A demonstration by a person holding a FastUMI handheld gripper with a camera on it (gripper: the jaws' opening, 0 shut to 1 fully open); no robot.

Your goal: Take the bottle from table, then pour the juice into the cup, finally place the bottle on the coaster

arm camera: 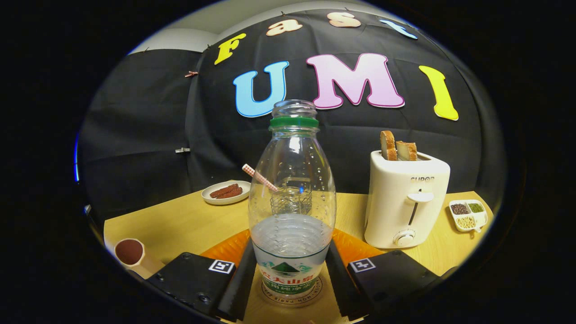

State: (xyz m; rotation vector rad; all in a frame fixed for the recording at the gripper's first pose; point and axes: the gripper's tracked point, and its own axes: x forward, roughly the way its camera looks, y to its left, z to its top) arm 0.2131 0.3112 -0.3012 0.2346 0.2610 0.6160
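The jaws close on the lower body of the bottle (292,198), which stands upright and capless on the round coaster (291,298) on the worktop (189,220). Beyond the bottle stands a glass cup (291,200) with a straw; a toaster (405,198) is nearby.

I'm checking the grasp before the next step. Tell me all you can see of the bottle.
The bottle is clear ribbed plastic, uncapped, with a green neck ring and a label low down. It stands upright, about a third full of clear liquid, on a round coaster. It sits between the gripper fingers, which flank its base on both sides, seemingly touching it.
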